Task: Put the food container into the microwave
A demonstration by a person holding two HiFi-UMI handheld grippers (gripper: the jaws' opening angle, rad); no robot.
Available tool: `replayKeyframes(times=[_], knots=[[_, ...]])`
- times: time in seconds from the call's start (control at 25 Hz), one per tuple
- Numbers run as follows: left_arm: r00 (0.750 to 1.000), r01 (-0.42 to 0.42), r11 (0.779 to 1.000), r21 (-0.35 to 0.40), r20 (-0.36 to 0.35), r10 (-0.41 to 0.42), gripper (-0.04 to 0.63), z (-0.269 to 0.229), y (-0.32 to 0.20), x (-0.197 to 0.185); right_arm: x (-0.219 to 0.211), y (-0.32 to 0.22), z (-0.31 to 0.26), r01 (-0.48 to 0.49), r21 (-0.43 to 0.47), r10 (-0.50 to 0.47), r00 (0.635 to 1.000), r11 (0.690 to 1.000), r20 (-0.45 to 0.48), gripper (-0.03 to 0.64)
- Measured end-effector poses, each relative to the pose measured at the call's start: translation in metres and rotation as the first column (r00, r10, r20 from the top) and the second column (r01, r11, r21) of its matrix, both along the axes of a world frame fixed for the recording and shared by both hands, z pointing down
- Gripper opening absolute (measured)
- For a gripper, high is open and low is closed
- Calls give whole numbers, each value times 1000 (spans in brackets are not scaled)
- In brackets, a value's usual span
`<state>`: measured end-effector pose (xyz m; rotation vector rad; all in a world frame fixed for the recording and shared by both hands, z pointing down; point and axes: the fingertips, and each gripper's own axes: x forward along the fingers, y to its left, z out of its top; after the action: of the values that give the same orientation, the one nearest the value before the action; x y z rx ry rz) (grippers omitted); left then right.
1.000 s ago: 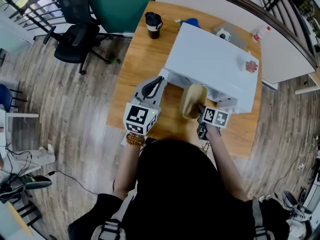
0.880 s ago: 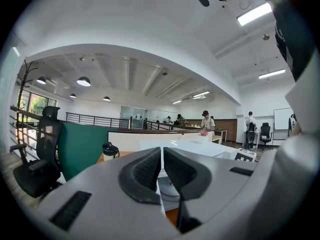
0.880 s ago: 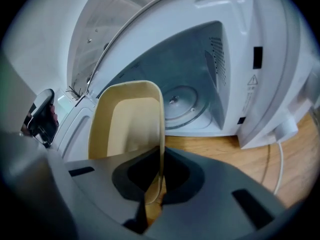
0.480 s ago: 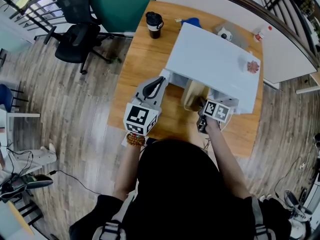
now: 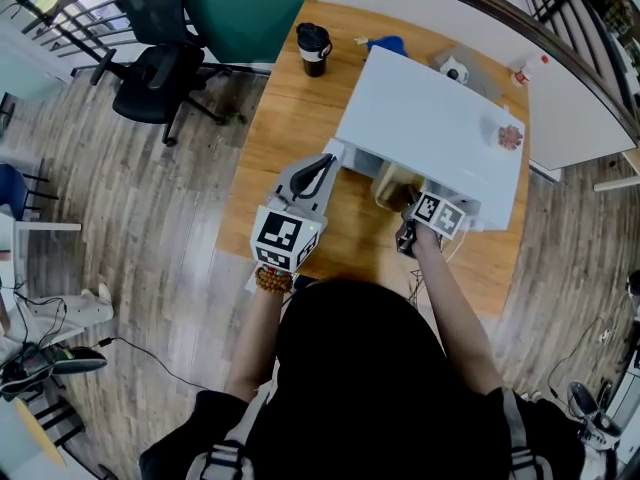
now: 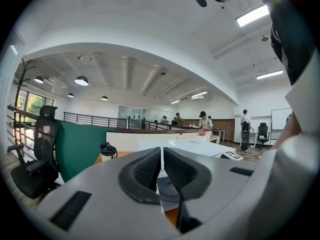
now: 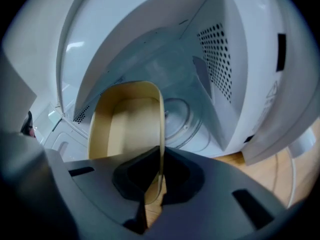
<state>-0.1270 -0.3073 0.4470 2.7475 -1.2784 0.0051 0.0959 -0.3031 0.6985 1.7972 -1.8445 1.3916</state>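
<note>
A tan food container (image 7: 125,121) is tipped on edge, its rim clamped between the pads of my right gripper (image 7: 159,171). It hangs in the mouth of the white microwave (image 5: 430,118), in front of the glass turntable (image 7: 181,118). From above, only part of the container (image 5: 397,182) shows under the microwave's front edge, just ahead of my right gripper (image 5: 412,202). My left gripper (image 5: 322,164) is shut, with its tips by the open door's edge at the microwave's left front corner. Its pads (image 6: 150,166) meet with nothing seen between them.
The microwave stands on a wooden table (image 5: 290,118). A black coffee cup (image 5: 314,48) and a blue object (image 5: 385,44) sit at the table's far end. A pink item (image 5: 510,136) lies on the microwave's top. A black office chair (image 5: 160,78) stands to the left.
My right gripper has carried the container forward, from in front of the microwave to partly inside its opening. The left gripper has stayed where it was.
</note>
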Motion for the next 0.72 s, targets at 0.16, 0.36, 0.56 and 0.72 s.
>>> replayKeyframes(times=[0.16, 0.36, 0.56, 0.72], knots=[[1000, -2, 1000, -1, 0, 2, 35, -2, -1, 0, 0, -7, 1, -26, -10, 26, 999, 1000, 21, 14], [1000, -4, 1000, -3, 0, 4, 35, -1, -1, 1, 2, -15, 7, -71, -24, 73, 995, 997, 69, 14], [999, -38, 999, -1, 0, 38, 35, -1, 2, 6, 10, -20, 13, -126, -42, 129, 988, 991, 85, 14], [999, -42, 999, -7, 0, 42, 35, 0, 2, 5, 9, -26, 13, -147, -21, 148, 984, 989, 95, 14]])
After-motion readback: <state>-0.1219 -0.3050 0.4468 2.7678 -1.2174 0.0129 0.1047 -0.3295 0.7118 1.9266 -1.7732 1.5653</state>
